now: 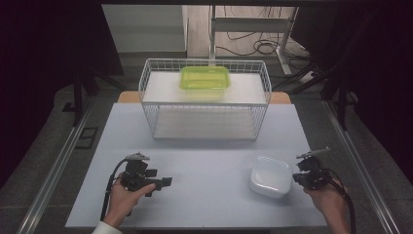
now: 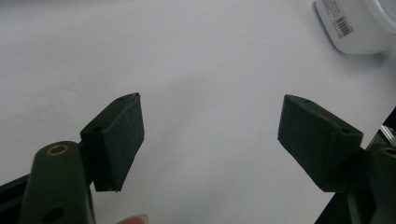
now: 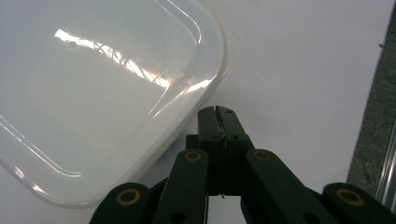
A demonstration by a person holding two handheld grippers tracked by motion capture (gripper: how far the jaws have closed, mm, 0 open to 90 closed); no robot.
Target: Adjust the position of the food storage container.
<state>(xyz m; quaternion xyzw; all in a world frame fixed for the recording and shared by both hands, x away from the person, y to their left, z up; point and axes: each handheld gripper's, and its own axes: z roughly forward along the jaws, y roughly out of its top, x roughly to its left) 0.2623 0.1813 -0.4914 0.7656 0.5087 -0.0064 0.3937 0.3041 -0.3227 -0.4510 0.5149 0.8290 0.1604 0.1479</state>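
A white square container with a clear lid [image 1: 271, 176] lies on the table near the front right; it also appears in the right gripper view [image 3: 93, 93] and at the top right corner of the left gripper view [image 2: 357, 23]. My right gripper [image 1: 298, 176] sits just right of that container, jaws shut with nothing between them [image 3: 217, 116], tips close beside the lid's rim. My left gripper [image 1: 163, 183] rests at the front left, pointing right, jaws wide open and empty [image 2: 210, 135]. A green lidded container [image 1: 205, 78] stands on the upper shelf of the wire rack [image 1: 204, 100].
The white wire rack stands at the back middle of the pale table [image 1: 204, 161], with a lower shelf under the green container. Dark floor and metal rails [image 1: 53, 165] flank the table. Cables and a desk frame [image 1: 253, 29] lie beyond it.
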